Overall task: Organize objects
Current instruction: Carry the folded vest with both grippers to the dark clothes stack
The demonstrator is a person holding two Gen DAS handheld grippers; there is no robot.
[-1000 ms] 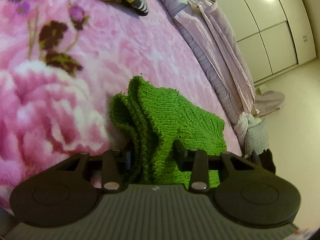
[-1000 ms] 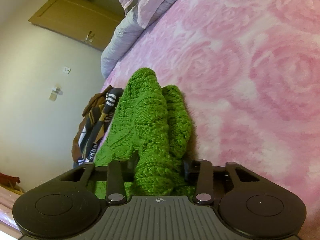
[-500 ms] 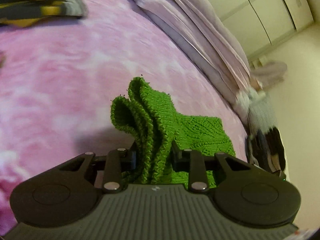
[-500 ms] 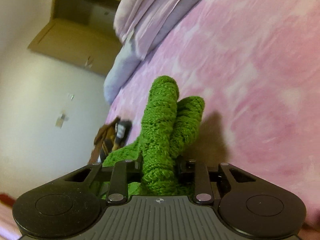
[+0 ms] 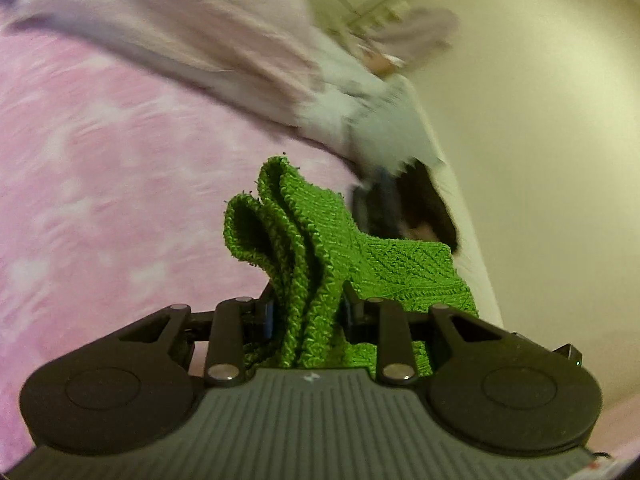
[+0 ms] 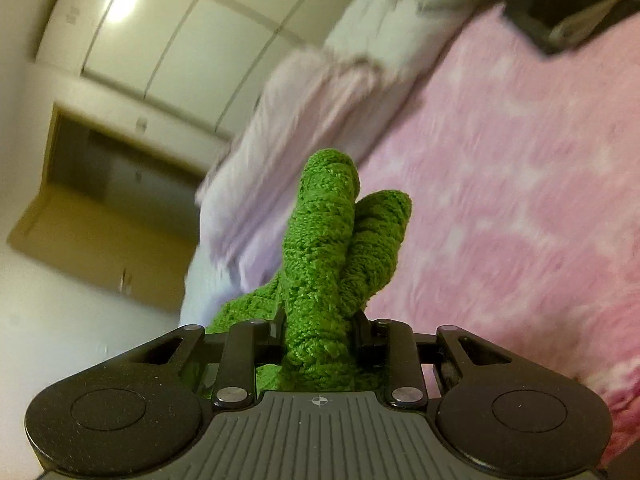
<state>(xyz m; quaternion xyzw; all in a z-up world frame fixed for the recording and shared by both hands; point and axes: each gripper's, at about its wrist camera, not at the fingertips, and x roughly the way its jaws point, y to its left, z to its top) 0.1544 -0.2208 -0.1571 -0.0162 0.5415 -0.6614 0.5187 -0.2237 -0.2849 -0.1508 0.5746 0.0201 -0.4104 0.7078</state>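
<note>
The left gripper [image 5: 308, 314] is pinched on a bunched fold of the green knitted cloth [image 5: 316, 248], which rises from between its jaws and drapes off to the right. The right gripper [image 6: 320, 336] likewise clamps another thick bunch of the same cloth [image 6: 328, 248], two rolled folds standing up past its jaws. Beyond lies the pink blanket [image 5: 100, 184], now farther below than a second ago, with the lilac bedding [image 6: 288, 120] and wardrobe [image 6: 192, 36] swung into view.

free: pink blanket [image 5: 100, 184] | blocked: lilac bedding [image 5: 192, 36], dark clothes [image 5: 408, 208]
</note>
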